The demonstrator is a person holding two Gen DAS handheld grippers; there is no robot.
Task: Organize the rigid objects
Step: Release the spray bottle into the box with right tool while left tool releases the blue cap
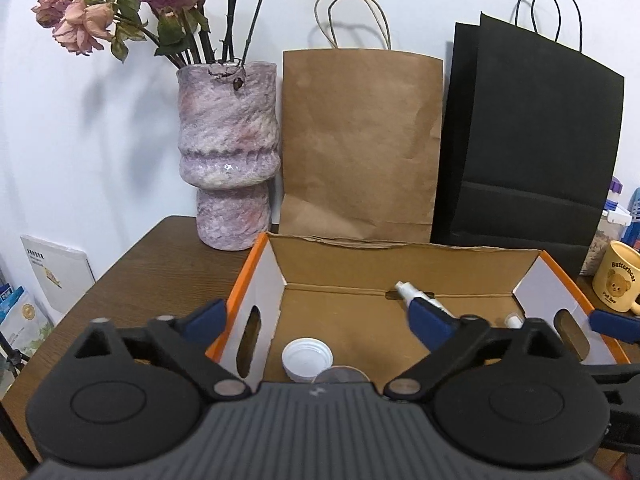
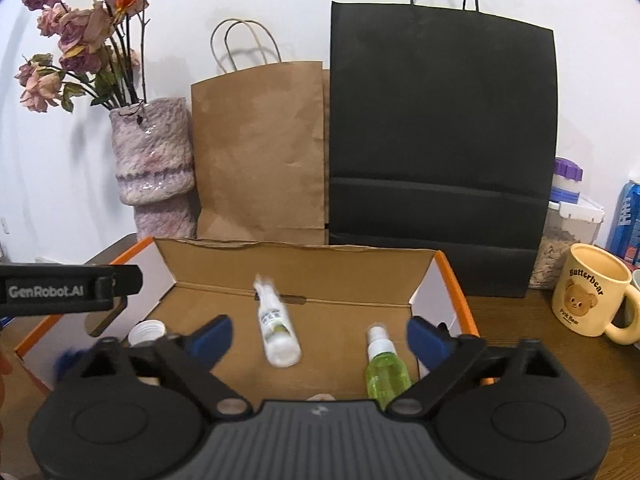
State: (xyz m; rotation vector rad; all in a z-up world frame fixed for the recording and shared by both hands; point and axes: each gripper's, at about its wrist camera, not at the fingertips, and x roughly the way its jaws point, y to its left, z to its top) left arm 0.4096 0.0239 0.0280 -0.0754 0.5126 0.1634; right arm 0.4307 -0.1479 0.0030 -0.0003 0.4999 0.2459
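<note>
Left wrist view: the left gripper hangs over the near edge of the cardboard box, its blue fingers spread wide and gripping nothing. Inside the box a white jar stands at the near left, and a white spray bottle lies toward the back, partly hidden by a finger. The box sits on the wooden table. Right wrist view: the right gripper is likewise spread and empty above the box. The white spray bottle lies on the box floor between the fingers, blurred; a green spray bottle lies just right of it, apart. A yellow mug stands outside to the right.
</note>
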